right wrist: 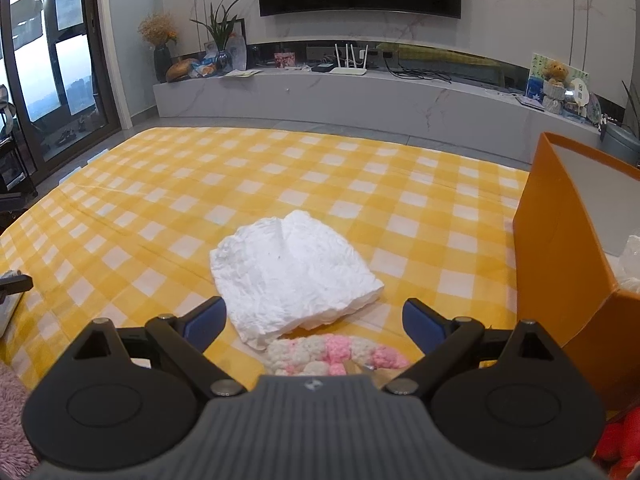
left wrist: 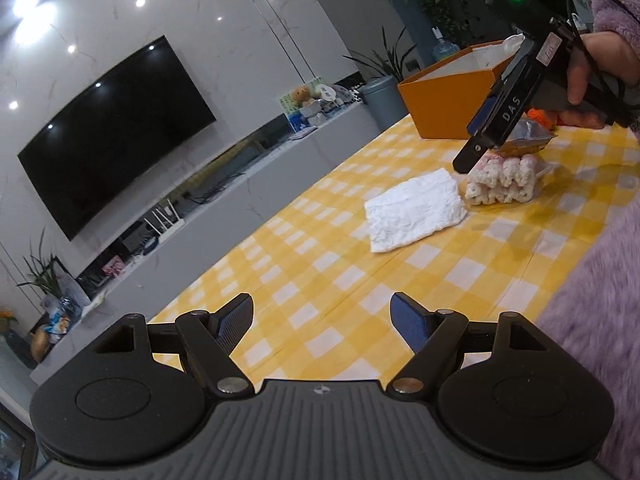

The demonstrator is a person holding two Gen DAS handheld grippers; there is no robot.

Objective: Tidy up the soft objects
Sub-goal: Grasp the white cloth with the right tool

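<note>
Knitted roll [right wrist: 336, 354] and white cloth [right wrist: 292, 276] unboxed, just ahead of spread, empty right gripper [right wrist: 314, 324]; orange box [right wrist: 560, 264] to its right.

white cloth [right wrist: 292, 272] flat; pink-white knit [right wrist: 336, 354] beside

Bright ceiling spotlights glare off wall; fisheye-bent edges, slight blur.

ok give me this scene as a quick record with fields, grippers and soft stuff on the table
surface: yellow-and-white checked tablecloth
left gripper: open, empty, low over the cloth
right gripper: open, hovering above the knit item
soft items: crumpled white cloth; pink-and-cream chunky knit item beside it
container: open orange box, at the right of the cloth
</note>
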